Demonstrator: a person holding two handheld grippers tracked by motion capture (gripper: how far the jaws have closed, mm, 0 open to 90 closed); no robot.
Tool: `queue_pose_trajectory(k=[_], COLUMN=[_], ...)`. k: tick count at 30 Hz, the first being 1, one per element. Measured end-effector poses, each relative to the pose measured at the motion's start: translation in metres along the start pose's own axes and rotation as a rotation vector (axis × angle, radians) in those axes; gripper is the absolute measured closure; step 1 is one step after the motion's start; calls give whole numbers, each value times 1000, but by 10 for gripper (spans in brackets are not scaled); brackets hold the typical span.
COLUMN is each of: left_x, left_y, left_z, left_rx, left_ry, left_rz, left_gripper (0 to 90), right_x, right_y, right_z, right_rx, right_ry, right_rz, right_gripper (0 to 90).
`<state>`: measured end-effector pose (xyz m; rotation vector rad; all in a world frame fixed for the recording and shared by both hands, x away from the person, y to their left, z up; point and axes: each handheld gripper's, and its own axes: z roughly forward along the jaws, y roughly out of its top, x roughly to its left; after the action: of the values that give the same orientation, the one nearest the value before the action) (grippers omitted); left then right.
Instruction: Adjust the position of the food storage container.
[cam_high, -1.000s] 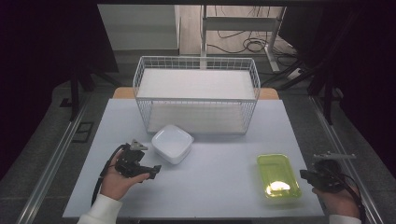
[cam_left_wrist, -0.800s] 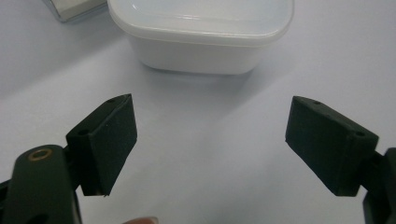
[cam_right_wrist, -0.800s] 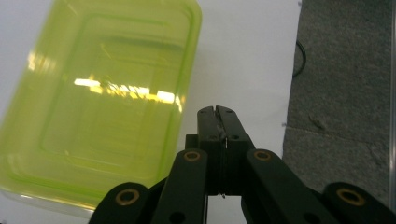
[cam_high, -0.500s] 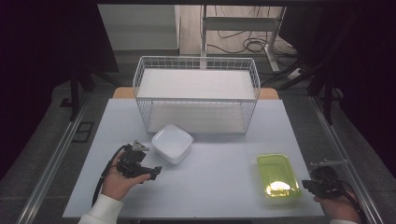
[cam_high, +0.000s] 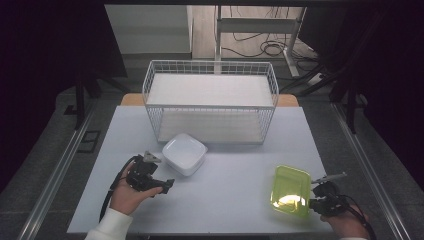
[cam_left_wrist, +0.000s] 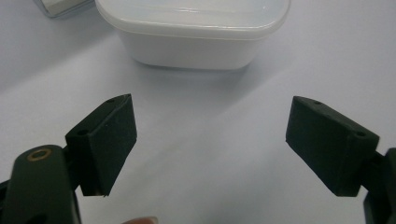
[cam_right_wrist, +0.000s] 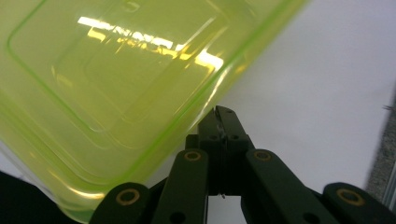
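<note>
- Our right gripper (cam_high: 314, 201) has dropped toward 6 o'clock since the earlier frame; jaws together, empty, at the green lid (cam_high: 290, 190) rim.
- Left gripper (cam_high: 167, 185) jaws apart, white container (cam_high: 184, 153) at 12 o'clock.
- Risk: closed jaws shove the lid instead of gripping.

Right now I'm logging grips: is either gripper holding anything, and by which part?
Nothing is held. The right gripper is shut with nothing between its jaws, beside the green container's rim. The left gripper is open, short of the white container.
</note>
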<state>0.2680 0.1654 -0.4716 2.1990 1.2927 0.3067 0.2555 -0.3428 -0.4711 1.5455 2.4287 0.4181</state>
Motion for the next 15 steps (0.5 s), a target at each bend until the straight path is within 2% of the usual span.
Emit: queue_pose_trajectory(k=[2,6,10,15], left_x=[0,-1,-1,-2], left_y=[0,0,0,0], left_z=[0,1,2,2], left_rx=[0,4,5,7], left_ry=[0,-1,-1,-1], left_rz=[1,4,8,15], left_gripper=[164,163,163,163], right_x=[3,20,27,44], right_y=[1,6,8,14], right_z=[1,6,7,9], right_rx=[5,29,31,33], right_ry=[4,29,44,99], right_rz=[-8,-45,-60,-91], right_gripper=[884,884,884,884])
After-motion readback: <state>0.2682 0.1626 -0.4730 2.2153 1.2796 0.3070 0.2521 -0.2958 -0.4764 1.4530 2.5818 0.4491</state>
